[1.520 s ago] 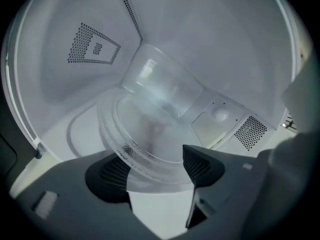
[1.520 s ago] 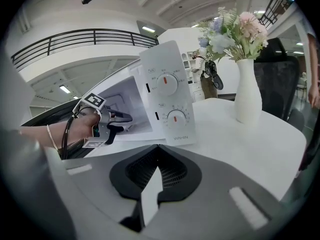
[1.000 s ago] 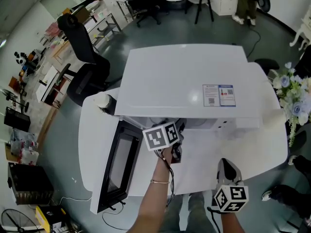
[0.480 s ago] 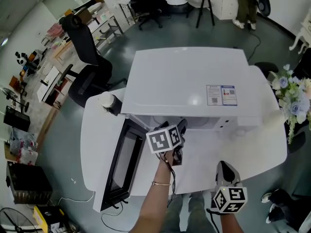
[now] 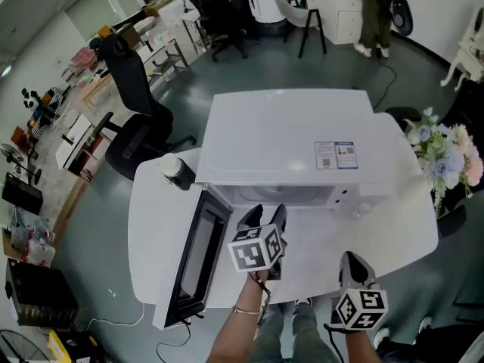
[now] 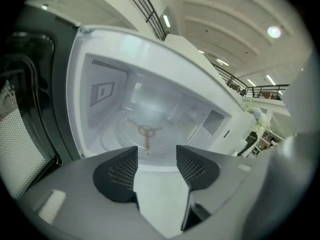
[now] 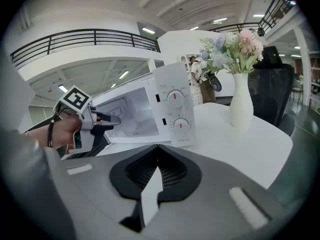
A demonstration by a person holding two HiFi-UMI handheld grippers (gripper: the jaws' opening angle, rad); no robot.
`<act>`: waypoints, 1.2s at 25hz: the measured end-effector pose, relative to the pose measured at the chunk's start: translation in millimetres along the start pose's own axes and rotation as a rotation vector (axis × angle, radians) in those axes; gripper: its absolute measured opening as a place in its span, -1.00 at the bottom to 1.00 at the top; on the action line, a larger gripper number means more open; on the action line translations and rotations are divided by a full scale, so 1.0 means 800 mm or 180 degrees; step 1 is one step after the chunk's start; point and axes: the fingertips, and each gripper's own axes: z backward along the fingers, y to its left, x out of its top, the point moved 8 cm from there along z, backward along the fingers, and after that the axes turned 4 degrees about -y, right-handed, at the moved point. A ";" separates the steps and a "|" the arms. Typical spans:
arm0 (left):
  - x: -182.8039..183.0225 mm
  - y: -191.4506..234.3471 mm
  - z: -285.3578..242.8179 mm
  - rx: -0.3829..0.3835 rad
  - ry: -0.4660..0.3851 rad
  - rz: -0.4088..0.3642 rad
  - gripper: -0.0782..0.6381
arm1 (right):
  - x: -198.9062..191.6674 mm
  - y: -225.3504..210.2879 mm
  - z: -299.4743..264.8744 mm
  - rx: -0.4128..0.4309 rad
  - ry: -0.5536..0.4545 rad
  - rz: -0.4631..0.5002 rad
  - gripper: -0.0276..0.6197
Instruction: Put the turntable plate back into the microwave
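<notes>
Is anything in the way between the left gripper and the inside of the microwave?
Nothing visible. The door is swung aside, and the left gripper, jaws empty, apart though just closing a little, faces into the open microwave.

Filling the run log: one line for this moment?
door: open | turntable plate: inside microwave | left tongs: jaws apart, just been closing, nothing between | right tongs: shut, empty

Open office, grey floor (image 5: 98,210), white table (image 5: 151,225).
Black office chair (image 5: 134,97) left of the table, cluttered desks (image 5: 76,131) beyond it; vase of flowers (image 5: 448,156) at the table's right edge.
</notes>
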 end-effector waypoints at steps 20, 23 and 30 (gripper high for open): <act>0.069 -0.067 0.191 -0.0443 -0.1219 -0.0599 -0.78 | 0.127 0.035 0.086 0.0146 -0.1018 0.0148 -0.89; 0.073 -0.070 0.195 -0.0471 -0.1253 -0.0610 -0.78 | 0.134 0.037 0.090 0.0138 -0.1084 0.0148 -0.89; 0.068 -0.075 0.194 -0.0514 -0.1215 -0.0592 -0.78 | 0.133 0.032 0.097 0.0080 -0.1088 0.0165 -0.89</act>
